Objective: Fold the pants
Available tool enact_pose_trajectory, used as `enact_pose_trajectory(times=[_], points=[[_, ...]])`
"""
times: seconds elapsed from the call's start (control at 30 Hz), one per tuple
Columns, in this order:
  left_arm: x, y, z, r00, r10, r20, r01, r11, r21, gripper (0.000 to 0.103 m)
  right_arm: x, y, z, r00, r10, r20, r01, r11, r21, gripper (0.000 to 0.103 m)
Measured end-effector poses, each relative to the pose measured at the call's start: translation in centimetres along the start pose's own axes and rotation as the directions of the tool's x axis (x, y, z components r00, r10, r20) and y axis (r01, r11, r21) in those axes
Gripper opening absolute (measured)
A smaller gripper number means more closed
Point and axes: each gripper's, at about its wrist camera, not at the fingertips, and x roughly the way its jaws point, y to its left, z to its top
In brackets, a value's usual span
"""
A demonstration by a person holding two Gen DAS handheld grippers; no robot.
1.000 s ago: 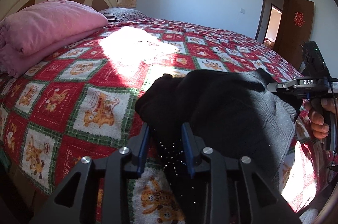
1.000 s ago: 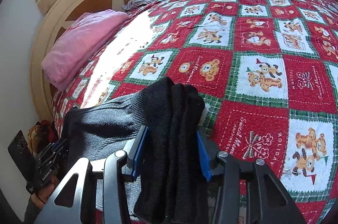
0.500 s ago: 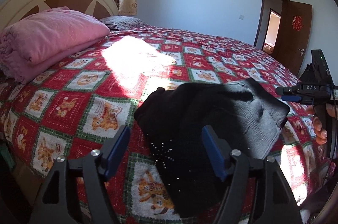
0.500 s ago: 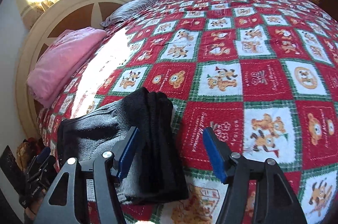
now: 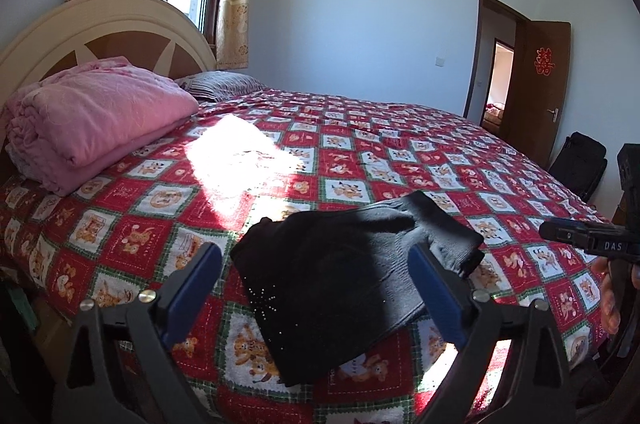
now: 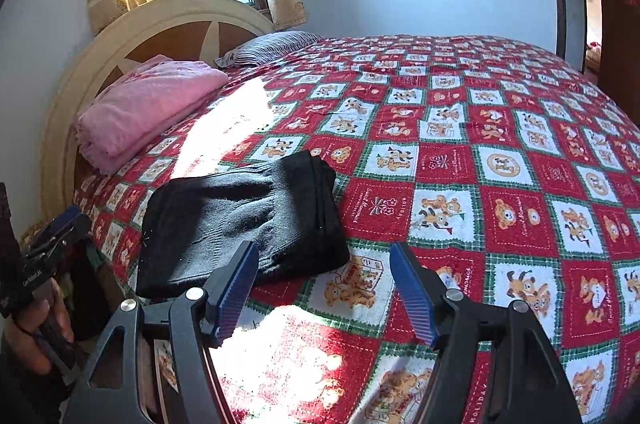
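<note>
- Sunlit bedroom: a bed (image 5: 360, 144) under a red, green and white patchwork cover with cartoon animals fills both views, and a bright patch of sun falls across it.
- Folded dark pants (image 5: 344, 280) lie flat on the cover near the bed's edge, straight ahead of the left hand-held gripper (image 5: 316, 288) and seen between its blue pads without touching them.
- That left hand-held gripper is released; its jaws have just been opening wide and grasp nothing.
- From the right hand-held gripper (image 6: 324, 288), the pants (image 6: 244, 220) sit ahead and to the left, just beyond its left pad.
- This right hand-held gripper is also released, its jaws having just been opening, with only bedcover between them.
- Far beyond the left hand-held gripper, to its left, a folded pink blanket (image 5: 92, 120) rests against the cream headboard (image 5: 100, 24), with a striped pillow (image 5: 220, 84) beside it.
</note>
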Motion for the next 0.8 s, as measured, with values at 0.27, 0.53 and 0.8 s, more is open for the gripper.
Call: enact_pose_trajectory(times=[0.27,0.53,0.8], points=[[-0.6,-0.8,-0.3,1.000,0.004,-0.004,-0.004,1.000,0.006,0.097,-2.1,1.0,-0.5,0.999,0.025,0.028,-0.024,0.999,-0.025,0.070],[-1.3,-1.4,-0.1,1.000,-0.003,0.007,0.003,1.000,0.018,0.098,-3.2,2.2,-0.3,0.998,0.031,0.054,-0.027,0.998,-0.063,0.071],[-1.6,-1.8,0.2,1.000,-0.005,0.026,0.004,0.999,0.036,0.103,-3.7,2.2,-0.3,0.997,0.025,0.073,-0.021,0.998,-0.058,0.071]])
